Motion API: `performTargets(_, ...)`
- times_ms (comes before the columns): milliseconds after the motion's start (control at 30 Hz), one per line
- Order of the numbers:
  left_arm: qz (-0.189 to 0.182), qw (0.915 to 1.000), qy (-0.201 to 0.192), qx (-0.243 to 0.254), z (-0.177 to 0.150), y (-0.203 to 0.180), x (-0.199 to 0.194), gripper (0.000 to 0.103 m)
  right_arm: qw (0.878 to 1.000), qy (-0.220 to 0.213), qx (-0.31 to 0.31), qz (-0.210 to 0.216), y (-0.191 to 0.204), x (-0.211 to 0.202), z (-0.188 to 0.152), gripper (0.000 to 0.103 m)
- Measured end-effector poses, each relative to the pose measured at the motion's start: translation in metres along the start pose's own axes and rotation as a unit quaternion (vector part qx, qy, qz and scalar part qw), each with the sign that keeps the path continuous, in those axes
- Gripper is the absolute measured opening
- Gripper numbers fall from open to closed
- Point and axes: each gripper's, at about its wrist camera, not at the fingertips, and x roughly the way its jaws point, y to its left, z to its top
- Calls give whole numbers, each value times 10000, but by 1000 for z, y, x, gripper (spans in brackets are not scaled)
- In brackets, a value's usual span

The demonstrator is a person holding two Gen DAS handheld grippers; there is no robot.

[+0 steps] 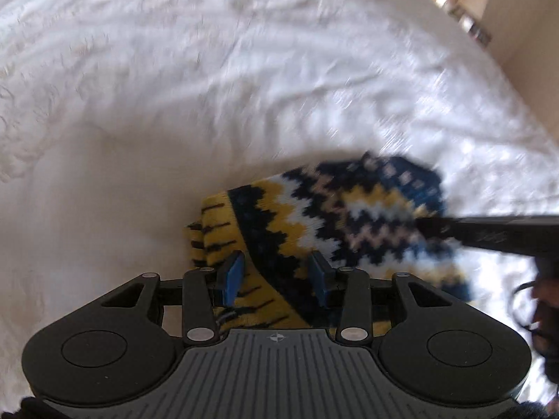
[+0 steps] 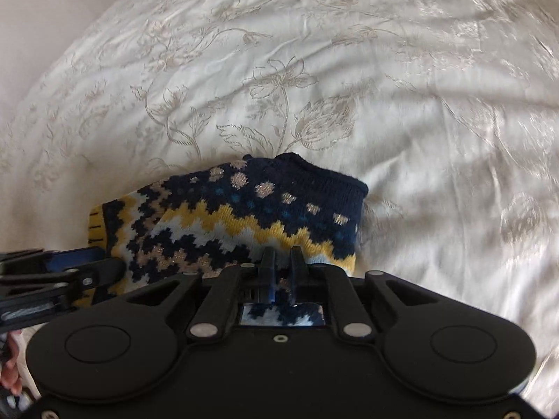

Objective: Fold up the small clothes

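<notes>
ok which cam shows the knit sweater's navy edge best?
Right wrist view: the sweater is sharp, and its navy edge lies unobstructed against the bedspread. The left wrist view is motion-blurred; there the edge sits off to the right, partly crossed by the right tongs, with the yellow cuff nearest.

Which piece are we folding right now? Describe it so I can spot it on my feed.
Look at the white embroidered bedspread; the only garment on it is a small knitted sweater lying near the grippers. It stands out by its navy, yellow and white zigzag bands and a yellow ribbed hem with dark stripes.
</notes>
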Motion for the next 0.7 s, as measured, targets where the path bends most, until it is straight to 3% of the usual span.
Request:
performTargets(100,-70,10000,14,35,0,6,-1,41,9999,-74,90,52,-1,-9,1,16)
performTargets(167,-9,10000,20,58,-1,7,-12,40,9990,-436,88,104,1,-28,-2,24)
performTargets(333,-16,9994,-157,311,0,-9,-37,39,9960,-845,217,194,6,-72,-35,24)
performTargets(467,-248,9987,-19,436,-2,-31,-38,40,9978,-654,51,-43,23,-76,-66,24)
performTargets(567,-94,9973,327,654,-13,-42,-16,41,9990,-361,-39,-263,30,-60,-83,26)
performTargets(700,113,9945,271,1001,-25,-48,0,61,9986,-245,-83,-457,33,-44,-86,34)
